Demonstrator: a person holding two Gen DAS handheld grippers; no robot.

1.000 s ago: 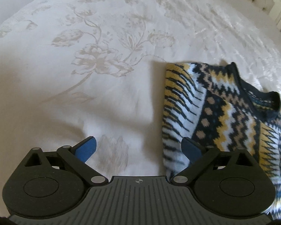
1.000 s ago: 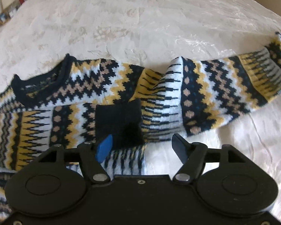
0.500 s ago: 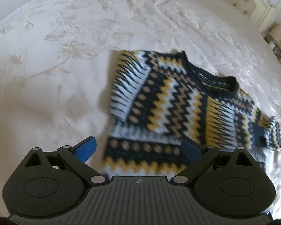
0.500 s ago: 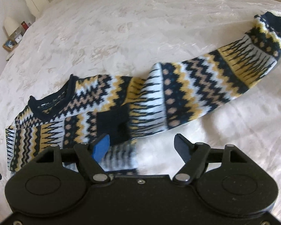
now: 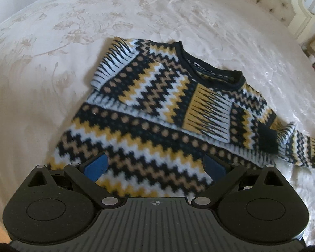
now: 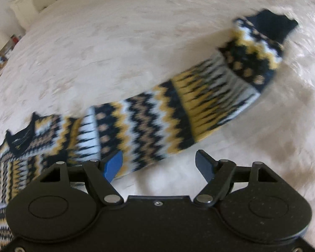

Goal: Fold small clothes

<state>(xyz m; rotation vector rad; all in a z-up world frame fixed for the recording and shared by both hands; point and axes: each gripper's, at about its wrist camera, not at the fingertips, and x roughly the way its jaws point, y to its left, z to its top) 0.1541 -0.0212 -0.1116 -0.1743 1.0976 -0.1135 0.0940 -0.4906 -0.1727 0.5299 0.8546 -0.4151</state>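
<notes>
1. My left tongs (image 5: pixel 155 166) are released, nothing between the blue pads; they hang over the lower hem of the navy, mustard and white zigzag knit jumper (image 5: pixel 157 109), mid-frame on the cream floral bedspread (image 5: pixel 52 42).
2. My right tongs (image 6: pixel 159 163) are spread too, empty. The unfolded sleeve (image 6: pixel 178 109) runs from centre to upper right, with its navy cuff (image 6: pixel 271 25) at the far end.
3. Risk: a shallow pinch takes one knit layer only, so the fold comes out skewed.
4. Risk: the other sleeve's dark cuff (image 5: pixel 266 138) lies loosely on the body; dragging the jumper could undo it.
5. Risk: the slick bedspread may bunch under a pull.
</notes>
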